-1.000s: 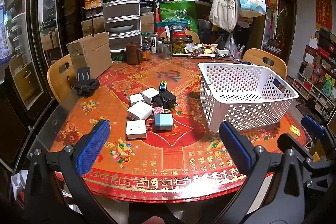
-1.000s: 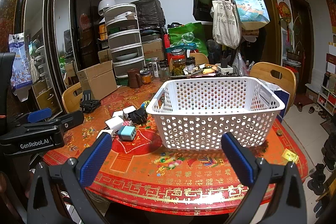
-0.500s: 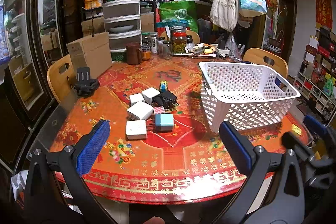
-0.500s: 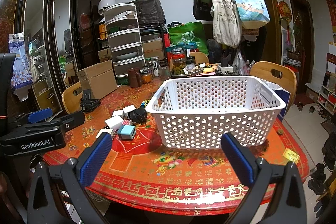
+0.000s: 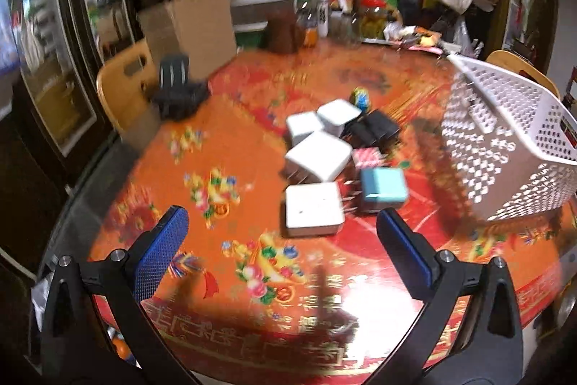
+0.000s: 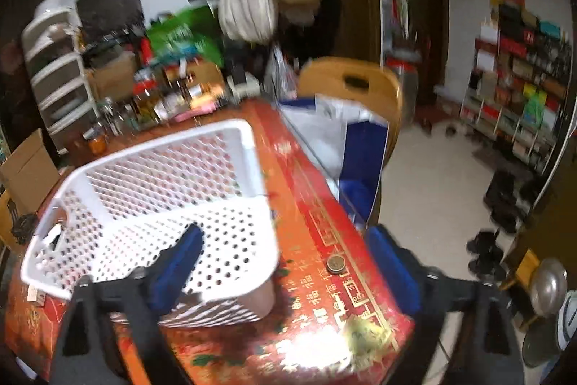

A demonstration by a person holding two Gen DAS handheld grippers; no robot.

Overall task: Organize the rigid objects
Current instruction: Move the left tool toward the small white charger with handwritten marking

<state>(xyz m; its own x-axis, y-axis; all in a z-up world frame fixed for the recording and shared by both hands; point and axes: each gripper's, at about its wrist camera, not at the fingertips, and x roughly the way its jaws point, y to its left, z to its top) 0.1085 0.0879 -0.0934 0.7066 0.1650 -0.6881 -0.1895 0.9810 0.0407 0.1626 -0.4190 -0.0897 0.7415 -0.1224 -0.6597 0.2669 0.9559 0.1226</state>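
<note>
A cluster of small rigid blocks lies mid-table in the left wrist view: white charger cubes [image 5: 313, 214], a teal block [image 5: 383, 186], black chargers [image 5: 373, 131], a pink cube [image 5: 366, 157] and a small toy [image 5: 360, 96]. My left gripper [image 5: 281, 217] hovers open just in front of the nearest white cube, holding nothing. The white perforated basket [image 5: 505, 139] stands to the right. In the right wrist view my right gripper [image 6: 285, 233] hangs over the basket's [image 6: 162, 190] near right corner. Its jaws are closing; the corner lies between them, and the pads do not press on it.
The table [image 5: 252, 276] wears a red patterned cloth. A coin [image 6: 335, 264] lies near its right edge. A wooden chair [image 6: 349, 82] carries a blue and white bag [image 6: 346, 139]. Jars, a cardboard box [image 5: 194, 24] and a black stand [image 5: 176, 85] crowd the far side.
The left gripper moved forward and down toward the blocks. The right gripper swung right to the basket's corner and the table edge, and its jaws narrowed.
</note>
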